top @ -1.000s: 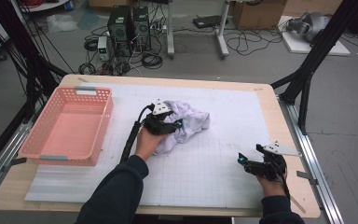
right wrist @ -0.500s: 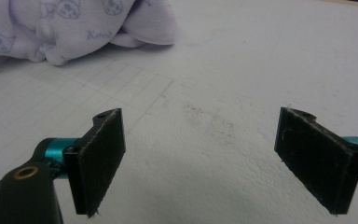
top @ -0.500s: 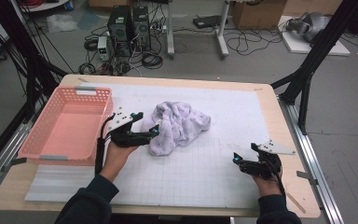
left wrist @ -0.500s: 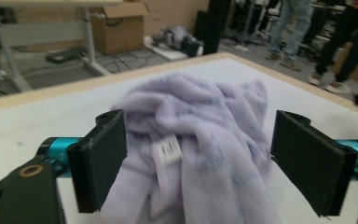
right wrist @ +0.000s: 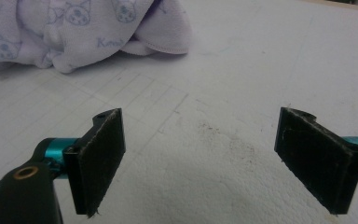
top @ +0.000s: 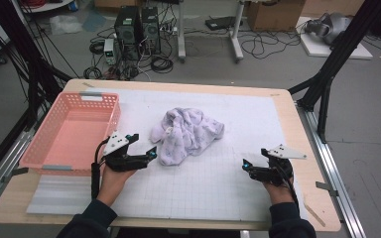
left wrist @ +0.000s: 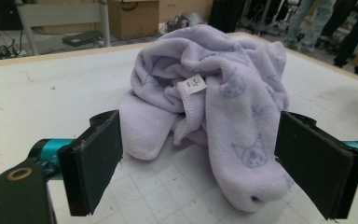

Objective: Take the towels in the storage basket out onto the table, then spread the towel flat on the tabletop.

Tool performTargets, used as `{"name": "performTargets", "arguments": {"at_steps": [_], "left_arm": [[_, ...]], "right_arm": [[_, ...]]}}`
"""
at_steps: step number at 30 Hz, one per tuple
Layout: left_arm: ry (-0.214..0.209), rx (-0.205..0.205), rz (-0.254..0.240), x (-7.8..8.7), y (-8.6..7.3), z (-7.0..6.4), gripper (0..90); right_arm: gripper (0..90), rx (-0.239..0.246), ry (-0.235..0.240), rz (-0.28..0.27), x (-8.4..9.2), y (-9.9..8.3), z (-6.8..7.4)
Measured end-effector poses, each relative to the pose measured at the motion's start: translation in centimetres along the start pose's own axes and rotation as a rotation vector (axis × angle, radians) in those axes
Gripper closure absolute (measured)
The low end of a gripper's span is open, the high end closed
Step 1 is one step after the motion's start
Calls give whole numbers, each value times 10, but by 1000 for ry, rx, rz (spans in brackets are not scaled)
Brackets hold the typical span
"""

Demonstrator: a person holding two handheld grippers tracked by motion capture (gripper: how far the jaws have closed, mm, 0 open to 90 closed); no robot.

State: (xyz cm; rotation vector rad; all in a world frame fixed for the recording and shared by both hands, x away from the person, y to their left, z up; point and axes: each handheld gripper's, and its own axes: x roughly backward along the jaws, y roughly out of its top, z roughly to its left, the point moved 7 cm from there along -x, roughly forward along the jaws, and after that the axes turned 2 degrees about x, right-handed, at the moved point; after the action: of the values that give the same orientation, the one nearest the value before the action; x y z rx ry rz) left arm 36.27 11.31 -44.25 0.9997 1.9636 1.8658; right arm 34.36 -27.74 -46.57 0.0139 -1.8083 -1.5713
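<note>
Nearest the person, both hands rest low over the front of the worktop [top: 213, 198], each holding a tool. The right tool [top: 248, 168] sits toward the front right corner, well apart from everything; in the right gripper view its jaws stand wide apart with bare gridded mat between them, so it looks parked and ready, not working.

The left tool [top: 149, 154] lies just left of the cloth [top: 186, 136], pointing at it. Its jaws have just been opening and now stand fully apart; in the left gripper view the cloth [left wrist: 214, 107] shows beyond and between the pads [left wrist: 95, 158], but neither pad presses on it. It is a let-go or a line-up for a fresh grip, and I cannot tell which.

The cloth is a pale lilac fleece with a cat print, heaped in a crumpled mound at the middle of the worktop, a small white label [left wrist: 192, 85] turned outward. It is bunched, not spread, which suits picking at an edge.

Farther left stands a pink basket [top: 44, 148], nothing visible in it, close by the left hand, likely the place where the cloth belongs.

Beyond the worktop, computer towers [top: 136, 25] and cables lie on the floor.
</note>
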Motion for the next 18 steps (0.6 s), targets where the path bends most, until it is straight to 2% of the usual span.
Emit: {"name": "performTargets", "arguments": {"at_steps": [5, 14, 17, 18], "left_arm": [[-4, 25, 1, 6, -4, 2, 161], [-9, 26, 8, 6, -7, 4, 161], [-11, 30, 15, 4, -9, 4, 161], [-12, 26, 19, 4, -9, 4, 161]], "right_arm": [[148, 19, 8, 6, -1, -1, 3], [148, 26, 17, 9, -8, 1, 6], [148, 38, 30, 15, -9, 1, 9], [148, 40, 60, 17, -10, 2, 12]]}}
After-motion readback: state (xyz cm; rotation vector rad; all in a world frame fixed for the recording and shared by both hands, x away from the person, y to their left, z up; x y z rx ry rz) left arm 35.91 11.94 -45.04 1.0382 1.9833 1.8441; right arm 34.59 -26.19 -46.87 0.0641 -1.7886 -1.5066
